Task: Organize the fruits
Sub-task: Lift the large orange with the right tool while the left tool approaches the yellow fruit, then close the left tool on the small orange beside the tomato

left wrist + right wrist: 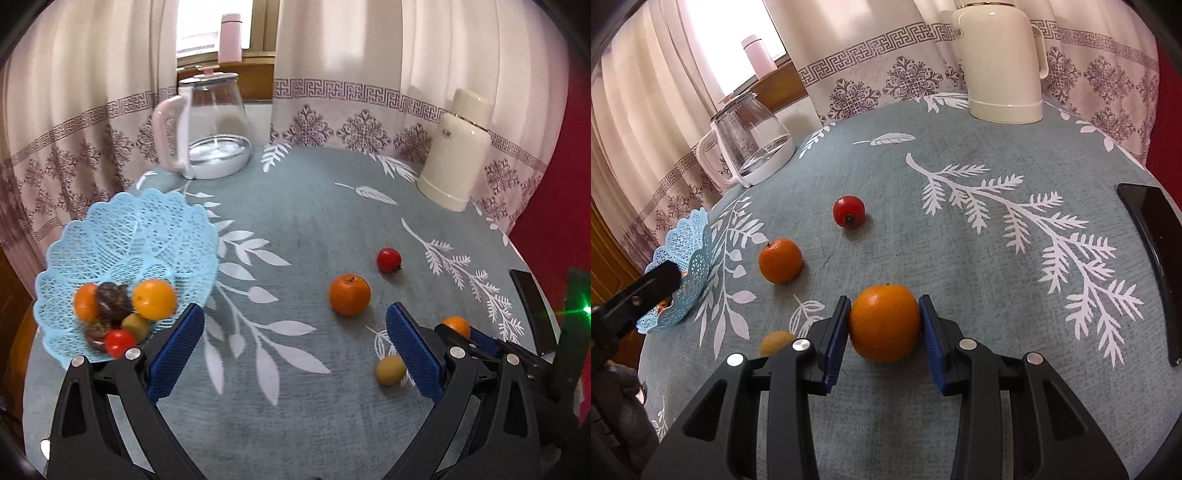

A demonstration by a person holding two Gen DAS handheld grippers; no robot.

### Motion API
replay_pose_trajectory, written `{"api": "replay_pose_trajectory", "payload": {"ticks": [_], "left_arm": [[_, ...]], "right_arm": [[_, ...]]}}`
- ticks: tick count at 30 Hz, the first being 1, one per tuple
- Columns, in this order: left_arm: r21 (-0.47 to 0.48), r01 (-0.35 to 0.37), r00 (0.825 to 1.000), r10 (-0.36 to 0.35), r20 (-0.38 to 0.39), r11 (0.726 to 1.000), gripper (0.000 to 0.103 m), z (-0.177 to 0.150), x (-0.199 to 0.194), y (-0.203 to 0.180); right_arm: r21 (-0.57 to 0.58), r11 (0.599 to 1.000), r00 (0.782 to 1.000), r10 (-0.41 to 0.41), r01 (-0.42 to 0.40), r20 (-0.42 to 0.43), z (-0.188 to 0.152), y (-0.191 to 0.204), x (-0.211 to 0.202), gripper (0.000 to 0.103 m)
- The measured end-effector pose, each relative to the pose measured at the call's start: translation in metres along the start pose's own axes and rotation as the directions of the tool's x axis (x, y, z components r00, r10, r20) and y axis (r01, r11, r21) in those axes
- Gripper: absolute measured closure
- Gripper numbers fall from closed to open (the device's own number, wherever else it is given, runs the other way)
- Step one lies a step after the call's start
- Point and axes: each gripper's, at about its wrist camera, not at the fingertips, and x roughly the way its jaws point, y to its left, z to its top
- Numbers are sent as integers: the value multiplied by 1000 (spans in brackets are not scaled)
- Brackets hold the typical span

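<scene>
The right gripper [884, 325] clenched one orange [884, 322] on the table [960, 240]; three fruits lay loose nearby; the blue basket [122, 236] held six; the left gripper [295, 354] gaped empty.

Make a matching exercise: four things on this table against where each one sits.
Things:
1. Tomato
2. Big orange
3. Glass kettle
4. Flask

Places:
A. far right of the table
B. between the right gripper's fingers
C. far left, behind the basket
D. loose on the cloth, beyond the small orange

Pairs: 1-D, 2-B, 3-C, 4-A
</scene>
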Motion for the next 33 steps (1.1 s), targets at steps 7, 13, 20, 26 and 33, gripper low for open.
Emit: {"api": "replay_pose_trajectory", "payload": {"ticks": [7,13,20,26,33], "left_arm": [[78,35,999,-36,1,996,9,4,16,-23],[101,96,995,-91,-46,990,21,4,39,-34],[74,120,988,-111,-110,990,34,2,66,-34],[65,140,980,-129,-151,988,44,2,81,-36],[32,167,970,-159,-182,985,62,2,93,-36]], "right_arm": [[1,1000,1000,5,-5,-9,0,0,2,64],[2,1000,1000,7,-7,-11,1,-1,3,64],[0,1000,1000,6,-6,-11,1,-1,3,64],[1,1000,1000,6,-6,-11,0,-1,3,64],[1,1000,1000,6,-6,-11,1,-1,4,64]]}}
